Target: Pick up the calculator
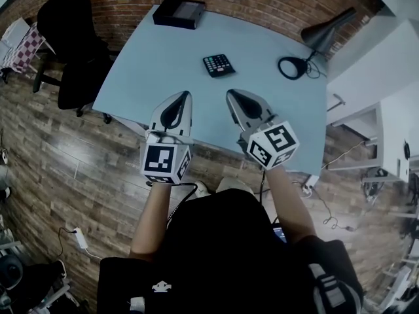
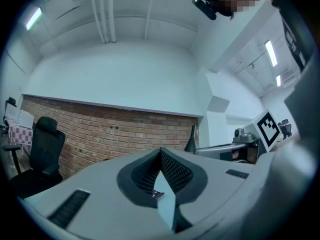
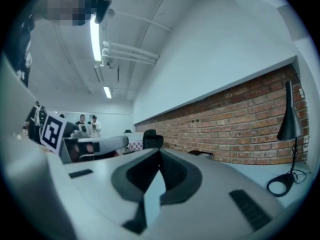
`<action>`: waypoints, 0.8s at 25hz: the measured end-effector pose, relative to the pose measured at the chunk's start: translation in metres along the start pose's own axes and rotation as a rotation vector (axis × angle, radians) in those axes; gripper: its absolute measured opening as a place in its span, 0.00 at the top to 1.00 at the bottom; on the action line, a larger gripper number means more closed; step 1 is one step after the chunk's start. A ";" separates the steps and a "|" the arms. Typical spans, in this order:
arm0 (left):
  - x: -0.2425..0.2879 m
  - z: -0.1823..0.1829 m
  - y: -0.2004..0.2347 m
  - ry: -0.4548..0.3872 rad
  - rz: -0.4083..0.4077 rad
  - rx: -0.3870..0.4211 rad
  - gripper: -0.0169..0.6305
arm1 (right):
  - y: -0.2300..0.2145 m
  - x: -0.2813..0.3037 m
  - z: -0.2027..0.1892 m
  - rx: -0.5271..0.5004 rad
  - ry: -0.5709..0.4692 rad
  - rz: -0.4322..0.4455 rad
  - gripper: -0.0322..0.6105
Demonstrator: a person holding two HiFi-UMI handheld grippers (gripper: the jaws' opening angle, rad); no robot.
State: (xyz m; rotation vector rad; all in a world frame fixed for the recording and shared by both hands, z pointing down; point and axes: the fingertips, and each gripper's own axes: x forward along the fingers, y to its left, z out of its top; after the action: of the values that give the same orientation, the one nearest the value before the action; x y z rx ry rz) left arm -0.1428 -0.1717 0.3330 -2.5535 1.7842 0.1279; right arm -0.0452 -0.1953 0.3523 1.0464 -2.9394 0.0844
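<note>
The calculator, dark with rows of keys, lies flat near the middle of the pale blue table. Both grippers hover over the table's near edge, pointing level toward the far brick wall, short of the calculator. My left gripper is below and left of it, my right gripper below and slightly right. Each pair of jaws meets at the tip with nothing between, as the left gripper view and the right gripper view also show. The calculator cannot be made out in either gripper view.
A black box sits at the table's far edge. A black desk lamp with its round base stands at the far right. A black office chair is left of the table, white cabinets to the right.
</note>
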 end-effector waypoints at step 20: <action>0.027 -0.016 0.027 0.025 0.058 -0.036 0.96 | -0.033 0.034 -0.002 -0.012 0.026 0.024 0.95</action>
State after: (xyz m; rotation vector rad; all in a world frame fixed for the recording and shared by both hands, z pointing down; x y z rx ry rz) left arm -0.1586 -0.2072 0.3473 -2.5399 1.8825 0.1305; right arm -0.0503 -0.2423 0.3573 1.0005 -2.9260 0.0806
